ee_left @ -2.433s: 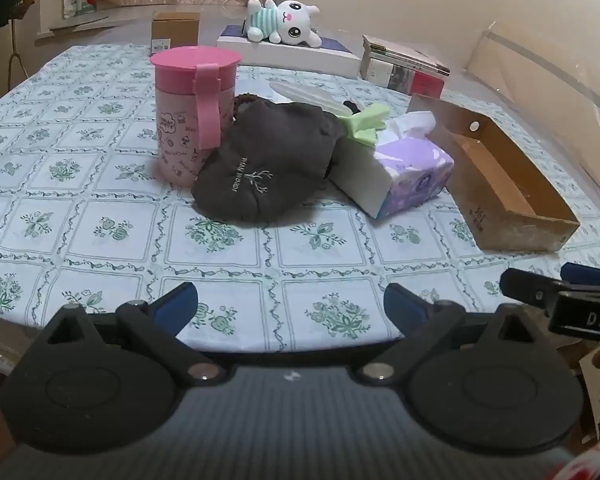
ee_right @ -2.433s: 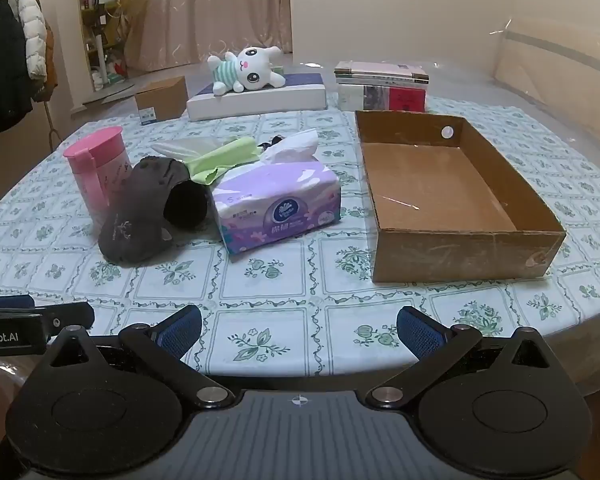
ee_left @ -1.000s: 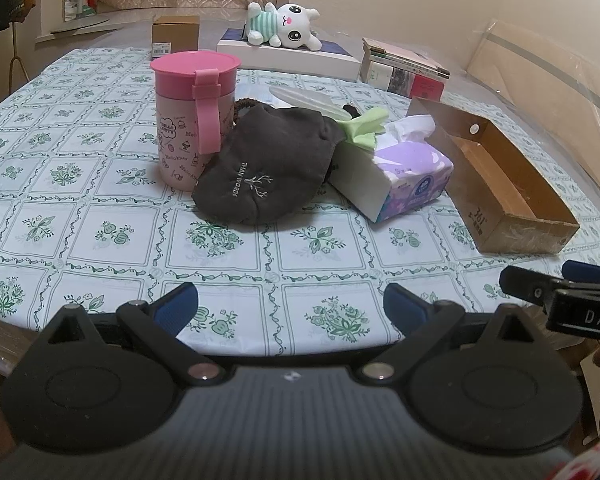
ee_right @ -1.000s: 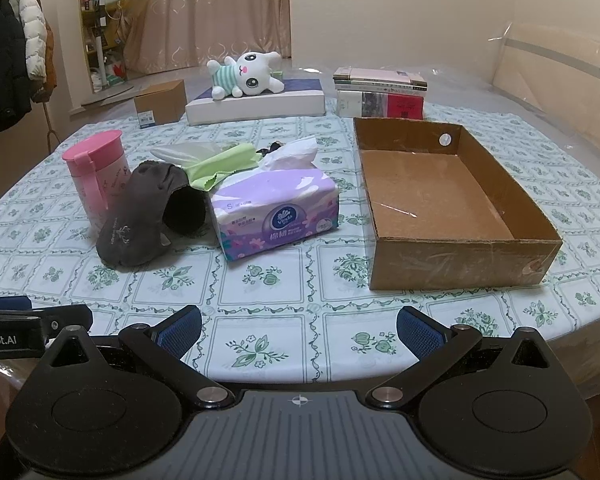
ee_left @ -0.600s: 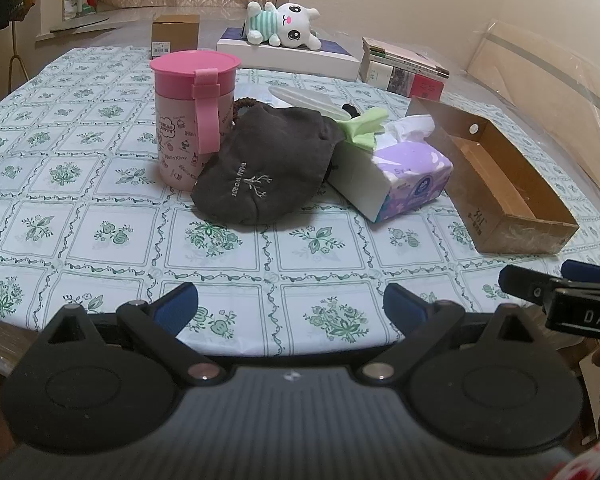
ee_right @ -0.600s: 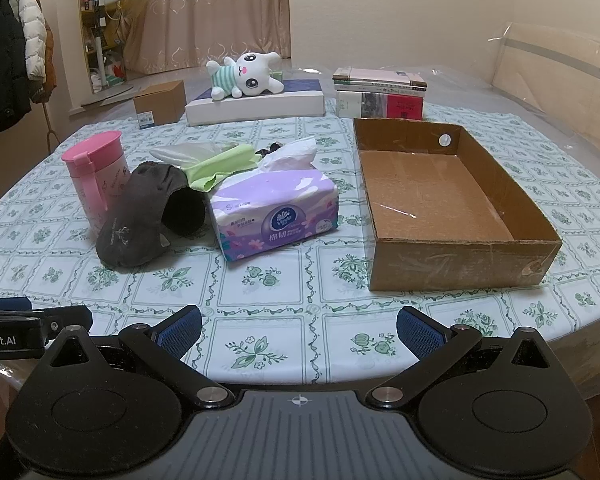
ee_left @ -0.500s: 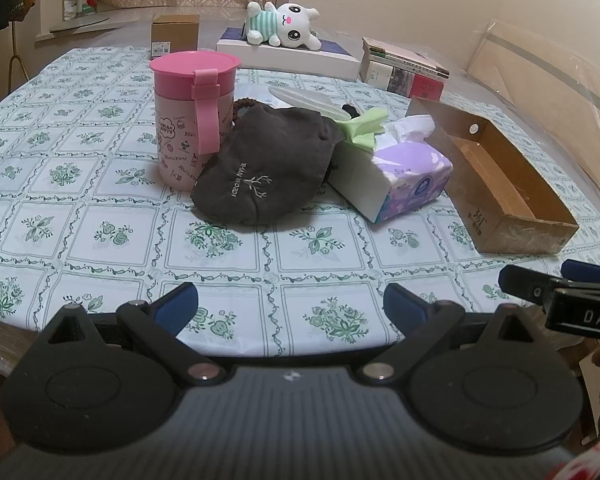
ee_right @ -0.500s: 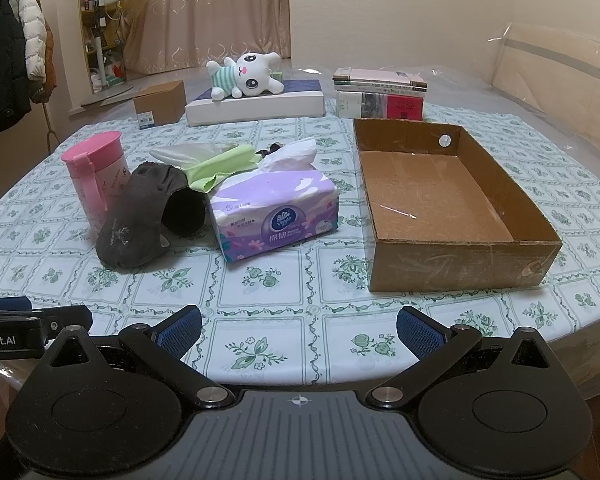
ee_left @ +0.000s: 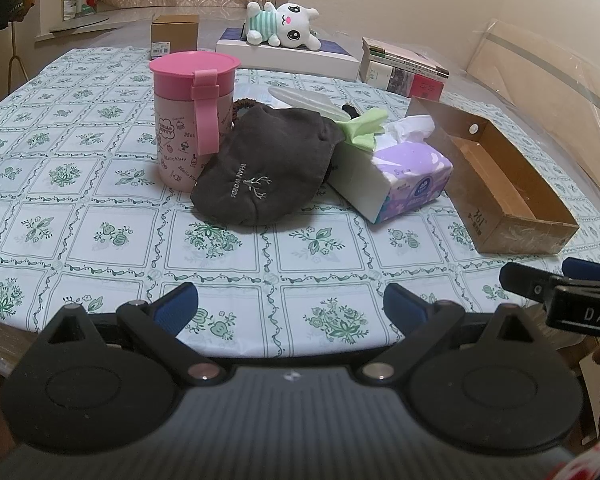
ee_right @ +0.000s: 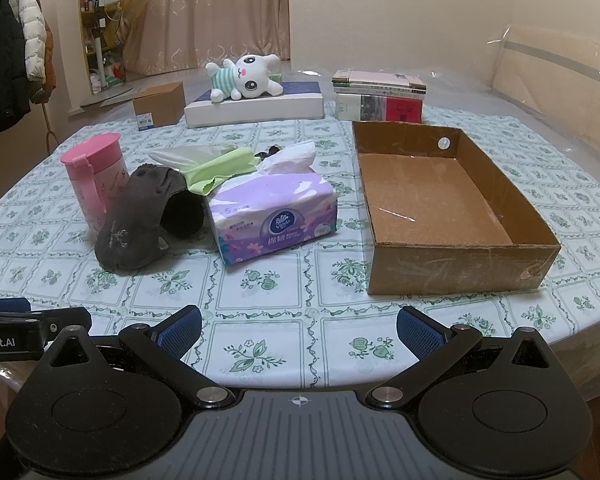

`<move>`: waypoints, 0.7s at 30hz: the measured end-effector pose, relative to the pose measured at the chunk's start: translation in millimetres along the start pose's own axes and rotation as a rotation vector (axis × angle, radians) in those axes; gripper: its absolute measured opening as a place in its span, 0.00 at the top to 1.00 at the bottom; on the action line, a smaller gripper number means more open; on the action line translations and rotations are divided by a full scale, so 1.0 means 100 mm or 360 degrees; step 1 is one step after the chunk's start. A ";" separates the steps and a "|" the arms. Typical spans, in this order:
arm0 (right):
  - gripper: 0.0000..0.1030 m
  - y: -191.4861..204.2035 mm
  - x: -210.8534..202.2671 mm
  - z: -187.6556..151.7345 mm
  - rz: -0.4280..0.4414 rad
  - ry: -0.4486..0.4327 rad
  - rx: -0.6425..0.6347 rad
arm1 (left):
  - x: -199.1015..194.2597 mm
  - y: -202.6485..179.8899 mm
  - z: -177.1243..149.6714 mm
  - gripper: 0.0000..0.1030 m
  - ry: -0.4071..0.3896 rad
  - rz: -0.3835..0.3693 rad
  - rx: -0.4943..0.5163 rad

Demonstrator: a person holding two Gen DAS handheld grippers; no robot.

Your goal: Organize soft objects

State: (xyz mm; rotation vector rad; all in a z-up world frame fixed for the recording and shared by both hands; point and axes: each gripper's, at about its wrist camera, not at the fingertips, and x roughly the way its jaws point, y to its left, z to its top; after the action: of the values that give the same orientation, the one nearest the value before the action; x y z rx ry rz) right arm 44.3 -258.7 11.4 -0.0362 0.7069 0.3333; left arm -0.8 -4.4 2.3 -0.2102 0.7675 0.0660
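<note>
- Left wrist view: the left gripper (ee_left: 290, 308) hangs with jaws spread wide and empty at the near table edge, unmoved since earlier frames.
- The right gripper (ee_right: 298, 326) likewise gapes empty, unchanged.
- The dark cap (ee_left: 266, 170), tissue pack (ee_right: 274, 216) and cardboard box (ee_right: 452, 204) lie beyond as before.

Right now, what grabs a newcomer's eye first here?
The heap mid-table: a pink cup, a dark cloth pouch leaning on it, and a purple tissue pack beside them. To its right sits an open cardboard box, nothing inside. At the far edge, a white plush bunny lies on a flat box.
</note>
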 end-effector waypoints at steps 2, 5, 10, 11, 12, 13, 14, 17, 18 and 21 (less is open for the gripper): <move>0.00 0.00 0.00 0.00 0.0000 0.0000 0.0000 | 0.00 0.00 0.00 0.05 -0.0001 0.0000 0.0000; 0.00 0.01 0.00 -0.01 -0.0001 0.0000 0.0000 | 0.00 0.00 0.00 0.05 -0.0001 0.0001 0.0000; 0.00 0.01 0.00 -0.01 -0.0002 -0.0001 0.0001 | 0.01 0.00 0.00 0.05 0.0002 0.0000 -0.0002; 0.00 0.00 -0.01 0.00 -0.0003 -0.0002 0.0002 | 0.01 0.00 0.01 0.05 0.0003 0.0002 -0.0004; 0.00 -0.01 0.00 0.01 -0.0004 -0.0001 0.0003 | 0.01 0.00 0.01 0.05 0.0003 0.0003 -0.0005; 0.00 -0.02 0.01 0.02 -0.0005 0.0000 0.0005 | 0.01 0.01 0.01 0.05 0.0003 0.0004 -0.0006; 0.00 -0.03 0.02 0.02 -0.0006 0.0002 0.0005 | 0.01 0.01 0.01 0.05 0.0003 0.0005 -0.0006; 0.00 -0.02 0.02 0.00 -0.0009 -0.0002 0.0008 | 0.02 0.02 0.01 0.05 0.0001 0.0004 -0.0010; 0.00 -0.03 0.03 0.00 -0.0008 -0.0006 0.0011 | 0.02 0.03 0.01 0.05 -0.0005 0.0000 -0.0014; 0.00 -0.04 0.01 0.00 0.0017 -0.0045 0.0022 | -0.01 0.09 0.02 0.05 -0.0062 -0.0032 -0.0069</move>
State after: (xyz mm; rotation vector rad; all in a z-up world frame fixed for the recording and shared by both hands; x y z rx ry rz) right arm 45.6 -262.2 10.4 -0.0146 0.6817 0.3386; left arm -1.8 5.3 2.7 -0.2574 0.7252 0.0675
